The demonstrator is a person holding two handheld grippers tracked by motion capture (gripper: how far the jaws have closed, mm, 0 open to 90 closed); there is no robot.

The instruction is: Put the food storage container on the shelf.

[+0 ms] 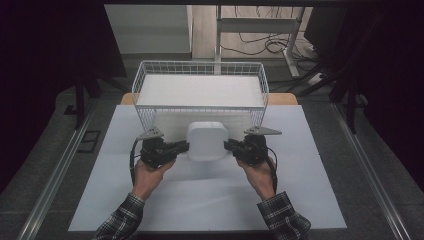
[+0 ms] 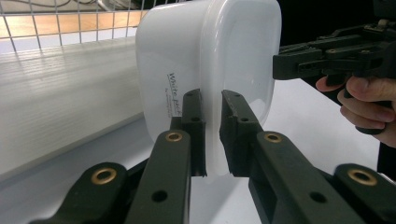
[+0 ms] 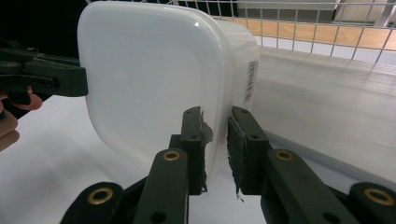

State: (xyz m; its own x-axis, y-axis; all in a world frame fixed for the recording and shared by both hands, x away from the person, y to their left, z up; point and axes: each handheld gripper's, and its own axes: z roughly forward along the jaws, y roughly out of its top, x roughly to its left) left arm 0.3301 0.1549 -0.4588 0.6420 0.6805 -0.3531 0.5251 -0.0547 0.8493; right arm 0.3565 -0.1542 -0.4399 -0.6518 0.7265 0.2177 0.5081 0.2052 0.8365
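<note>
The white container (image 2: 205,60) carries dark handwriting on its side wall in the left gripper view, running up the wall just beside the tongs; it reads roughly "White pack" (image 2: 174,91), with a smaller line beside it too fine to read. In the right gripper view, the same container's other side wall bears a small printed label (image 3: 251,82) with dense dark print, possibly a barcode, too small to read. No other text, brand or number is legible.

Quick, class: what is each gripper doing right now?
Left gripper: closed on the rim of the white container.
Right gripper: closed on the same container's opposite rim.
</note>
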